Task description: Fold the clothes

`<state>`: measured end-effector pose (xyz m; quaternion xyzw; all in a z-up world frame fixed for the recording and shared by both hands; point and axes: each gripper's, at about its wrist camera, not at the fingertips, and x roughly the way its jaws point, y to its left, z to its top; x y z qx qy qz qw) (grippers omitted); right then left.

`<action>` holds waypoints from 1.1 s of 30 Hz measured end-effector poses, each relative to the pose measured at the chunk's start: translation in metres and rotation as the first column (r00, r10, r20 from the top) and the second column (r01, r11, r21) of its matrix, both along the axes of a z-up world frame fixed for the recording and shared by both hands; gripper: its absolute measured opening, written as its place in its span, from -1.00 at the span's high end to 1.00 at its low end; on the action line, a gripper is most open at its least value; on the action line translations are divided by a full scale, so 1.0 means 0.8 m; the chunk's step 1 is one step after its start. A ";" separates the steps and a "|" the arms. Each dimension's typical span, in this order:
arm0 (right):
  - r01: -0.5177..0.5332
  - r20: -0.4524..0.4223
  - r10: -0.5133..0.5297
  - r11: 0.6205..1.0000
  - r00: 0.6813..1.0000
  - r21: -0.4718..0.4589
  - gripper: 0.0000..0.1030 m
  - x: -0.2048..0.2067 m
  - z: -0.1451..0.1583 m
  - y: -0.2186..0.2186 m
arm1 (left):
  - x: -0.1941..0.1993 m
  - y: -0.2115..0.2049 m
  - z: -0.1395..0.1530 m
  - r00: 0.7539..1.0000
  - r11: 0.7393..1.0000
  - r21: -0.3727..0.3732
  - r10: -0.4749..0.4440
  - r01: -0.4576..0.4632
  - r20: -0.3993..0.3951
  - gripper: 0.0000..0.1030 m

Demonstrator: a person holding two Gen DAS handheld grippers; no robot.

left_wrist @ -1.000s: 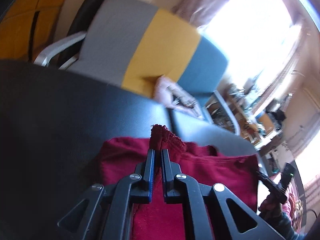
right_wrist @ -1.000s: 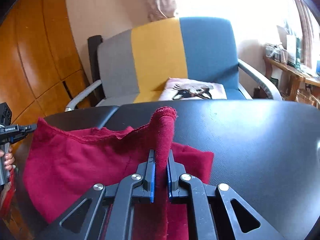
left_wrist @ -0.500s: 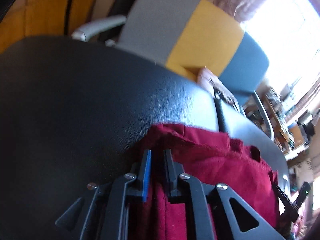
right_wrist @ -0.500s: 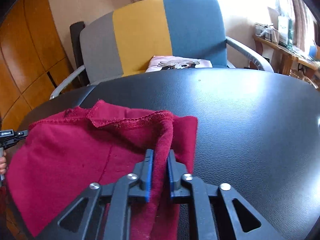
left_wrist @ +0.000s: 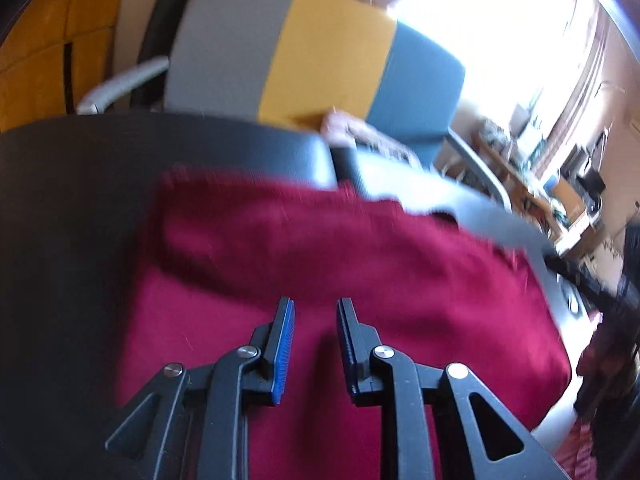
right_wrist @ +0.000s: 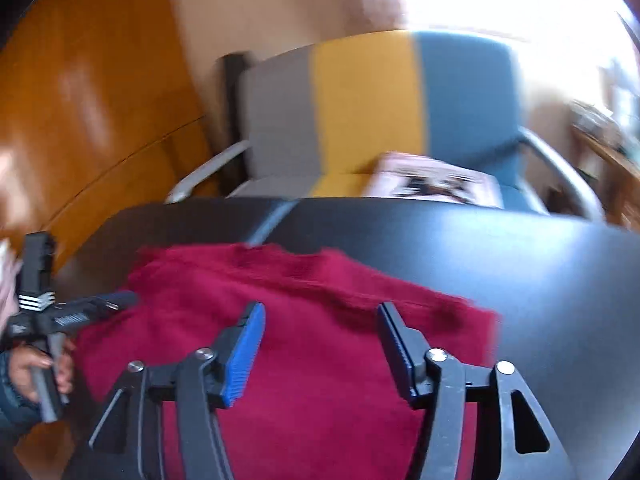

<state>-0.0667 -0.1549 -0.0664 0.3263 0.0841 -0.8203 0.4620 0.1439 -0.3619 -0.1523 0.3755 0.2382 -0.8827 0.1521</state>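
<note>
Red cloth [left_wrist: 344,280] is laid folded near the black table's [right_wrist: 520,280] far edge. Nothing is held: the left gripper [left_wrist: 314,332], opening narrowly, and the right gripper [right_wrist: 320,344], opening wider, are released so the fold settles.

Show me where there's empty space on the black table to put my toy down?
In the right wrist view, the black table is bare to the right of the red cloth and behind it, up to the striped chair. It is crowded over the cloth, where the right gripper and left gripper hang, jaws opening, nothing between them.
</note>
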 end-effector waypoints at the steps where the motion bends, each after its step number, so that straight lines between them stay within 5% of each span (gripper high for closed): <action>1: -0.050 -0.011 0.051 0.999 0.999 0.020 -0.20 0.007 -0.001 -0.020 | 0.007 0.004 -0.007 1.000 1.000 -0.013 0.011 -0.011 -0.012 0.58; 6: -0.209 -0.074 0.229 0.955 0.971 0.210 -0.28 0.037 -0.059 -0.110 | 0.036 -0.001 -0.020 0.996 0.996 0.075 0.046 -0.040 -0.077 0.58; 12: -0.218 0.067 0.212 0.972 0.975 0.094 -0.34 0.033 -0.084 -0.079 | 0.077 0.015 -0.020 0.996 0.995 0.091 0.036 -0.029 -0.082 0.59; 15: -0.212 0.066 0.207 0.973 0.976 0.094 -0.35 0.048 -0.086 -0.067 | 0.110 0.022 -0.011 0.993 0.991 0.130 0.054 -0.041 -0.104 0.60; 21: -0.204 0.070 0.199 0.975 0.978 0.087 -0.40 0.053 -0.086 -0.061 | 0.221 -0.007 0.017 0.977 0.980 0.182 0.119 -0.086 -0.177 0.41; 25: -0.205 0.057 0.200 0.974 0.978 0.100 -0.43 0.059 -0.085 -0.059 | 0.272 -0.033 0.011 0.969 0.962 0.259 0.141 -0.087 -0.201 0.12; 33: -0.207 0.041 0.204 0.971 0.978 0.119 -0.49 0.062 -0.084 -0.058 | 0.238 -0.056 -0.013 0.976 0.931 0.363 0.052 0.030 -0.213 0.05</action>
